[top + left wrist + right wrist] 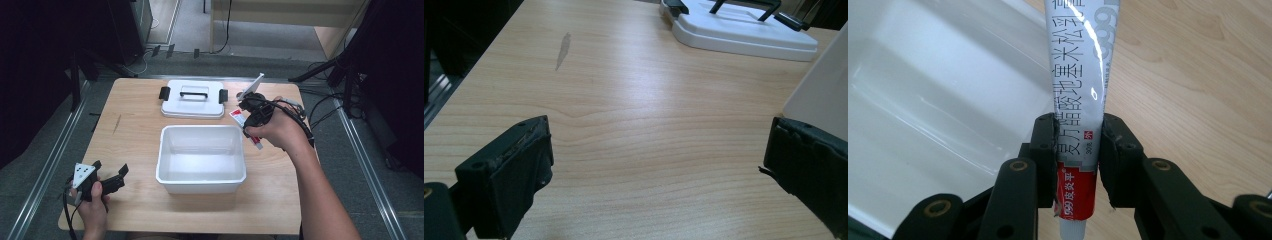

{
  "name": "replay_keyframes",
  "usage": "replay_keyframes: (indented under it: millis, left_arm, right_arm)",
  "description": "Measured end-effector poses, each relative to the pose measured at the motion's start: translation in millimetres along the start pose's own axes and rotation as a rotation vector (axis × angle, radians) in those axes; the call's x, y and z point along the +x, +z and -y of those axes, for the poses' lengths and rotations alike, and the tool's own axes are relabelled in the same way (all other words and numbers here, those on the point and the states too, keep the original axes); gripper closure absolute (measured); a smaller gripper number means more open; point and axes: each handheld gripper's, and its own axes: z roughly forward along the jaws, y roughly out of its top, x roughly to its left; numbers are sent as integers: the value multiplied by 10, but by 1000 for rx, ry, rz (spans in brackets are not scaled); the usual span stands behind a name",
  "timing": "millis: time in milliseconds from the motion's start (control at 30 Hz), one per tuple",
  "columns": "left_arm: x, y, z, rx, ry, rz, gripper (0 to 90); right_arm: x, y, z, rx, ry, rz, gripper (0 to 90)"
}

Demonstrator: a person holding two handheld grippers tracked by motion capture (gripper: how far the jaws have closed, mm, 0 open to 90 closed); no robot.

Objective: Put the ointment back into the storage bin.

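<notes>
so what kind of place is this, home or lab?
Likely a lab or recording room, not a home. A bare wooden table stands on grey carpet between metal rails, with cables and dark stands around it. The right gripper holds a tube beside a white bin.

A light wooden surface point(135, 135) stands on grey carpet floor point(45, 160), flanked by metal rails point(47, 167). Dark curtains point(45, 45) hang at both sides. Beyond, black cables point(320, 107) trail near pale wooden furniture point(290, 15).
</notes>
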Motion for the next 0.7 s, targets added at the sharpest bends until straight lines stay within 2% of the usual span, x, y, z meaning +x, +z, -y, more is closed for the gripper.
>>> replay_keyframes:
  millis: [200,300,533,700]
  left_arm:
    - [4,1,0,0,-4,3,3]
    - [5,1,0,0,-4,4,3]
    - [6,2,0,-1,-7,4,3]
    - [7,2,-1,0,-6,4,3]
  right_arm:
    - [159,-37,-54,-25,-72,-6,716]
    - [232,-35,-67,-36,-137,-30,715]
    - [400,-3,-69,-46,-326,-72,714]
    - [491,43,-45,-56,-498,-79,714]
